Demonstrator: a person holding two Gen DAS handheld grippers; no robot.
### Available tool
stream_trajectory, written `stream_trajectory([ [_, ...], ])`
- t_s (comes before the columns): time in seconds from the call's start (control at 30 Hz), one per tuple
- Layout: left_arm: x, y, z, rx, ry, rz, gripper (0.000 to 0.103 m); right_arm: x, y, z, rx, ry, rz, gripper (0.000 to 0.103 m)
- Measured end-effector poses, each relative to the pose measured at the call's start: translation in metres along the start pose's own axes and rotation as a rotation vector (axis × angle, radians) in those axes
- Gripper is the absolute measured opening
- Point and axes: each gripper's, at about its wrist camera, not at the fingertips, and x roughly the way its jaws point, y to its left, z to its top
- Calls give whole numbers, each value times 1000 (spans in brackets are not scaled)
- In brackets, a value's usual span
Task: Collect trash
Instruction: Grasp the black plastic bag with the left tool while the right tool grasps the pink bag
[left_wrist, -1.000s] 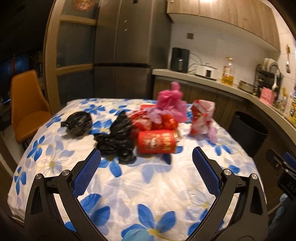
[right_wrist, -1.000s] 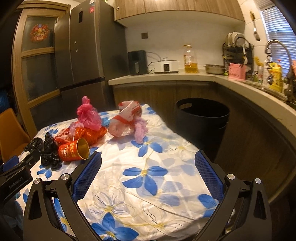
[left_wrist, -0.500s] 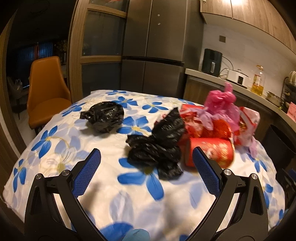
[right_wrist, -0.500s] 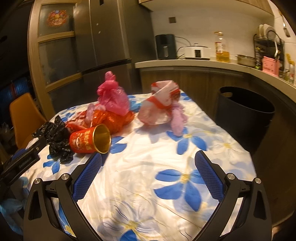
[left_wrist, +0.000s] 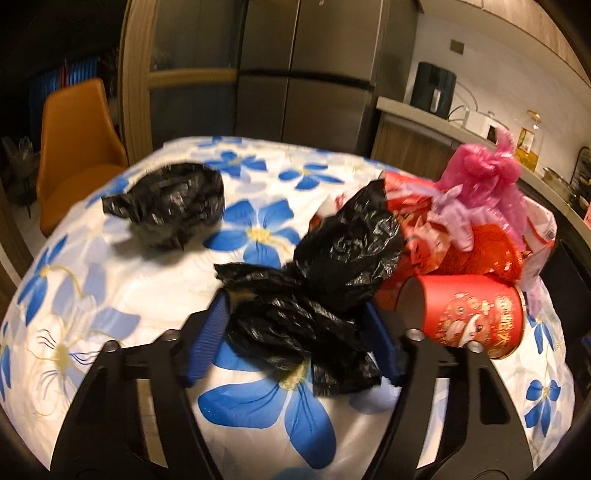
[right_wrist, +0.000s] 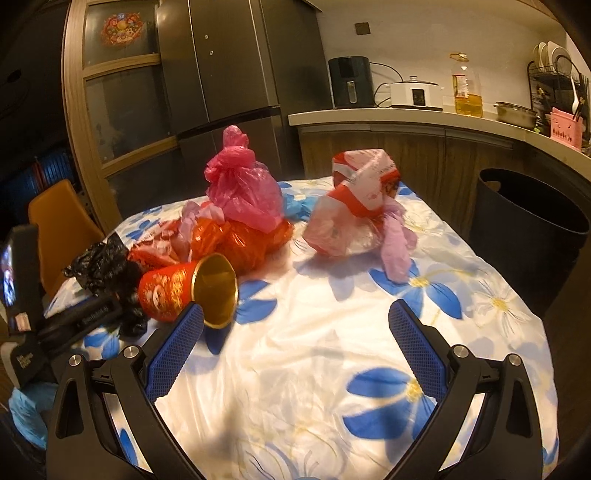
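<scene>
A kitchen at night: a tall dark fridge (right_wrist: 236, 74), a wooden counter (right_wrist: 406, 118) with appliances, an orange chair (left_wrist: 77, 147), and a round surface (right_wrist: 332, 350) under a white cloth printed with blue flowers. The trash lies in a heap on it.

The left gripper (left_wrist: 295, 325) tilts downward over the near edge of the heap, its jaws closing around a crumpled black bag (left_wrist: 303, 317); the bag fills the gap between the blue pads, though whether they press it yet cannot be told. A second black bag (left_wrist: 170, 203) sits apart, toward the chair. Just beside the gripped-at bag lies a red and gold paper cup (left_wrist: 465, 314) on its side, with a red wrapper and a knotted pink bag (right_wrist: 240, 184) piled behind it.

The right gripper (right_wrist: 295, 343) hovers, angled down, above bare cloth, jaws spread wide with nothing between them. Ahead of it rests a red and white bag (right_wrist: 354, 206); a black bin (right_wrist: 524, 229) stands past the surface's edge.
</scene>
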Motion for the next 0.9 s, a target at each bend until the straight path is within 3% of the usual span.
stream_trajectory([
  [0.13,4,-1,-2,9,25,-37,44,12,7,13,6,-15,47,89],
  [0.17,5,-2,-3,12,24,-40,39,15,10,17,3,-21,57,83],
  [0.37,-1,3,-6,-7,21,-75,27,36,27,41,-32,-47,107,68],
  [0.57,-15,11,-9,-28,-1,-77,22,54,23,80,-6,-142,103,68],
  [0.73,-30,19,-7,-62,-24,-80,21,82,21,94,22,-130,147,68],
  [0.8,-35,21,-5,-66,-38,-80,21,93,25,94,3,-109,157,64],
  [0.9,-42,21,-1,-72,-58,-83,21,103,28,90,-11,-69,172,43],
])
